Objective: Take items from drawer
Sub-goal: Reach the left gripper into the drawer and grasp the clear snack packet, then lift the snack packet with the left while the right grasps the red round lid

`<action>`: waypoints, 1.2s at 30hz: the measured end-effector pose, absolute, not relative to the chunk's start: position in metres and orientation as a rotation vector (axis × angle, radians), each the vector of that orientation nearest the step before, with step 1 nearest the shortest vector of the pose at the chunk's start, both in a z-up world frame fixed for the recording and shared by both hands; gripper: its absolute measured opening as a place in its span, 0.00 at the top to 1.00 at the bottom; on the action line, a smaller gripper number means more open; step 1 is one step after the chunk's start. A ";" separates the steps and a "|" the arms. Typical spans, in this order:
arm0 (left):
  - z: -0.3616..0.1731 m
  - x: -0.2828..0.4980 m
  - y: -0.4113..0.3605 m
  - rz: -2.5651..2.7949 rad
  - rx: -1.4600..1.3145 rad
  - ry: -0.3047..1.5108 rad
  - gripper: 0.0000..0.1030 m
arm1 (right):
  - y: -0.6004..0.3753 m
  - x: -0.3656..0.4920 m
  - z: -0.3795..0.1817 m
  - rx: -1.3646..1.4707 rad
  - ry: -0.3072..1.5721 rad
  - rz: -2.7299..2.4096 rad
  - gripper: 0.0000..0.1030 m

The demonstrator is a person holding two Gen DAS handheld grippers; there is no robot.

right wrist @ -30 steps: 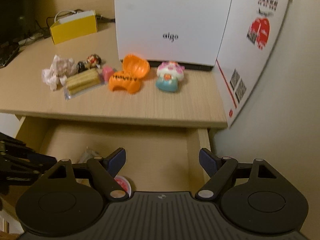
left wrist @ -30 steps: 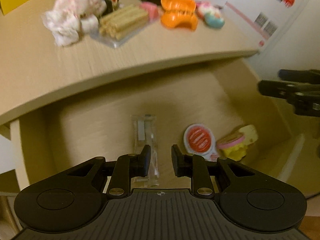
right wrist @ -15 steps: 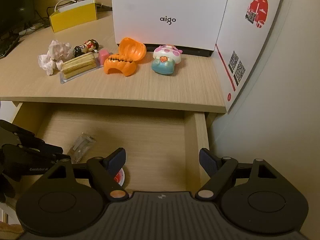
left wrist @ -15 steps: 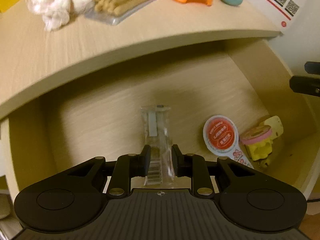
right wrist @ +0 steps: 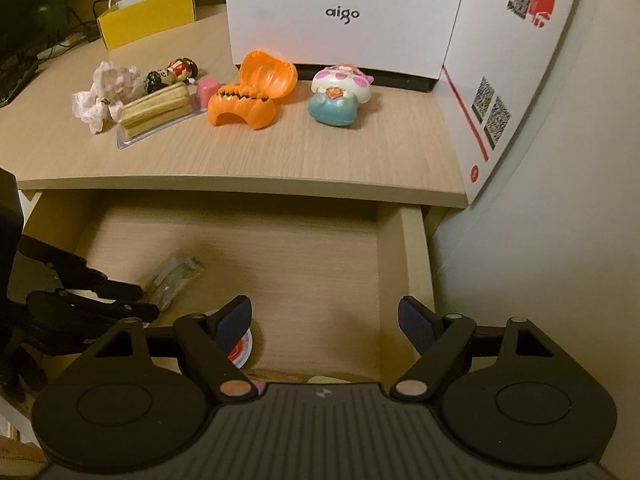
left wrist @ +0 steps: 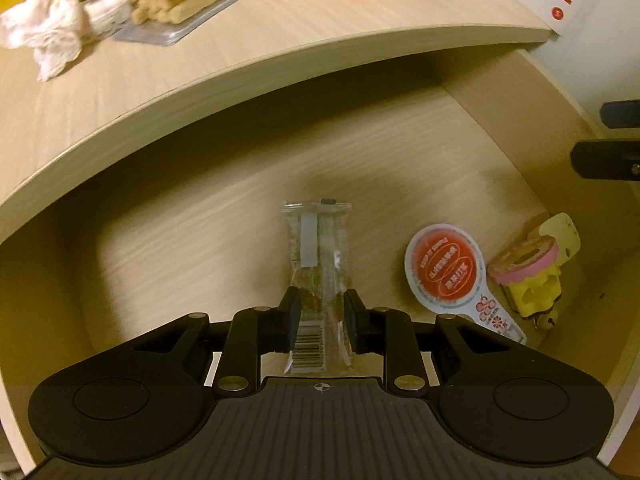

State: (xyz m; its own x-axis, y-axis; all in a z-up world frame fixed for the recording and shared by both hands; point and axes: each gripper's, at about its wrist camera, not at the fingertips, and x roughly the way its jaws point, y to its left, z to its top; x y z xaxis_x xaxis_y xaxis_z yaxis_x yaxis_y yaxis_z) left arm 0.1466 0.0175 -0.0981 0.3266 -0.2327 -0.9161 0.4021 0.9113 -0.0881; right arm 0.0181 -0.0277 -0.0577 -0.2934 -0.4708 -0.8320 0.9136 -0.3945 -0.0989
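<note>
The clear sachet (left wrist: 318,272) lies flat on the drawer (left wrist: 192,240) floor, its near end between the narrowly parted fingers of the left hand-held gripper (left wrist: 320,316), apparently lined up lengthwise for a pinch. The right hand-held gripper (right wrist: 325,320) hangs wide and empty above, probably waiting clear.

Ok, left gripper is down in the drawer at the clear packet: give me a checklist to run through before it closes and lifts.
1. Clear packet between the left gripper fingers: ok, one finger on each side.
2. Fingers clamped on the packet: cannot tell, a narrow gap seems to remain.
3. Packet lying flat on the drawer floor: ok.
4. Round red-labelled item and yellow toy outside the grasp: ok, both off to the right.
5. Right gripper out of the way: ok, open and holding nothing.
6. Desk edge overhead on lift: cannot tell.
</note>
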 end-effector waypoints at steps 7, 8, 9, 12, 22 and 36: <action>-0.096 0.148 0.020 -0.510 0.137 1.168 0.48 | -0.035 0.021 -0.062 0.944 0.737 -1.820 0.21; -0.095 0.149 0.021 -0.508 0.133 1.168 0.48 | -0.035 0.021 -0.062 0.946 0.738 -1.819 0.21; -0.094 0.148 0.025 -0.503 0.131 1.171 0.48 | -0.036 0.021 -0.062 0.947 0.739 -1.819 0.21; -0.101 0.151 0.024 -0.471 0.136 1.199 0.52 | -0.037 0.021 -0.064 0.957 0.741 -1.824 0.21; -0.099 0.163 0.028 -0.436 0.114 1.215 0.59 | -0.048 0.029 -0.085 1.048 0.803 -1.724 0.20; -0.096 0.157 0.073 -0.392 0.049 1.291 0.66 | -0.137 0.061 -0.135 1.102 1.068 -1.406 0.19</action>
State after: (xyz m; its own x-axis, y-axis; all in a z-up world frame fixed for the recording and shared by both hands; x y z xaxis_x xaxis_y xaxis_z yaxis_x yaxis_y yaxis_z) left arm 0.1567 0.0734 -0.0963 0.2196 -0.2566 -0.9413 0.3105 0.9330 -0.1819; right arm 0.0607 -0.1375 -0.1354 -0.0716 -0.1849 -0.9801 0.9939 -0.0964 -0.0545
